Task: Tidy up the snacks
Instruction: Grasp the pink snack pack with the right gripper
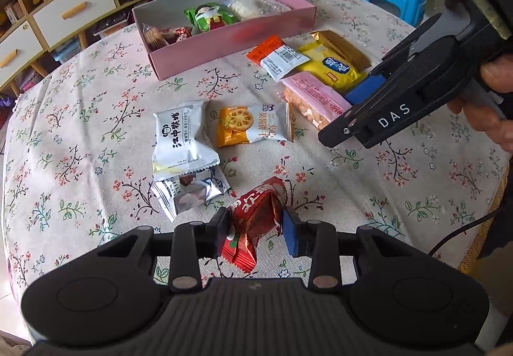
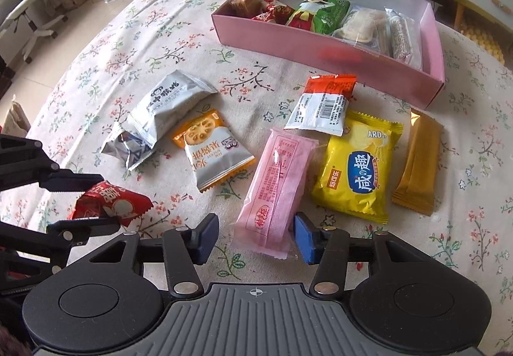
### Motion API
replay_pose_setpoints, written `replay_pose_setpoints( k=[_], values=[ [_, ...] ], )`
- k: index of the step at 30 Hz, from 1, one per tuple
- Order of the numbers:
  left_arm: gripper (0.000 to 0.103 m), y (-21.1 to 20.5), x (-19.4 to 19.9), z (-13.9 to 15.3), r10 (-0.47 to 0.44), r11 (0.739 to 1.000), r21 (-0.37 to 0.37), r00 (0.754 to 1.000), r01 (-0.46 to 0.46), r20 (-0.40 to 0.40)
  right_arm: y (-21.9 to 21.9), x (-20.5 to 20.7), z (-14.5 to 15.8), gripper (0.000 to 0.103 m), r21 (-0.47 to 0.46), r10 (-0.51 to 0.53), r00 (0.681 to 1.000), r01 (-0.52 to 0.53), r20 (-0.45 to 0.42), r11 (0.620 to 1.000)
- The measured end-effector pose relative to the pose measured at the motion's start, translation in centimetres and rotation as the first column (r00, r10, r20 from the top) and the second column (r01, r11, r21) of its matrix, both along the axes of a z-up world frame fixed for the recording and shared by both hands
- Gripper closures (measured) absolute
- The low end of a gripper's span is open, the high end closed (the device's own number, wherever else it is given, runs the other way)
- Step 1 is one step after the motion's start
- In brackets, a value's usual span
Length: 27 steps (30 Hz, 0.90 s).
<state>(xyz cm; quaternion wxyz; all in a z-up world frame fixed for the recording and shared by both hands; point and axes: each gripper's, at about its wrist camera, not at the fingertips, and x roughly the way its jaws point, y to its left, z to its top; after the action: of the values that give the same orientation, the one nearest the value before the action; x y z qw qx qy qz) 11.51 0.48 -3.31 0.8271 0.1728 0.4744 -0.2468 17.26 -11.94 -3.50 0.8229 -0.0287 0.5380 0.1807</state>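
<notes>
The left hand-held gripper (image 1: pixel 255 229) pinches a red snack packet (image 1: pixel 253 221); the right hand-held gripper (image 2: pixel 255 239) gapes wide around the near end of a pink wafer pack (image 2: pixel 274 192) on the tabletop (image 2: pixel 160 35).

Bare floral tablecloth (image 2: pixel 134 45) left of the pink box (image 2: pixel 320 45); loose snack packets (image 2: pixel 356 170) seemingly crowding its front.
</notes>
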Motion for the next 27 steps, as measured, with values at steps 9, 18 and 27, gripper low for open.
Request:
replay_pose_setpoints(
  k=[9,18,27],
  values=[
    [0.070,0.0,-0.1,0.1,0.007,1.000,-0.009,1.000,-0.007,0.000,0.0,0.1,0.3,0.070,0.000,-0.011,1.000,0.011,0.017,1.000],
    [0.070,0.1,-0.1,0.4,0.014,1.000,-0.023,1.000,-0.014,0.011,-0.1,-0.5,0.7,0.071,0.010,-0.005,1.000,0.005,0.009,1.000],
    [0.070,0.5,0.2,1.0,0.040,0.998,-0.057,0.999,-0.038,0.026,-0.2,-0.7,1.7,0.071,0.029,-0.005,1.000,0.005,0.022,1.000]
  ],
)
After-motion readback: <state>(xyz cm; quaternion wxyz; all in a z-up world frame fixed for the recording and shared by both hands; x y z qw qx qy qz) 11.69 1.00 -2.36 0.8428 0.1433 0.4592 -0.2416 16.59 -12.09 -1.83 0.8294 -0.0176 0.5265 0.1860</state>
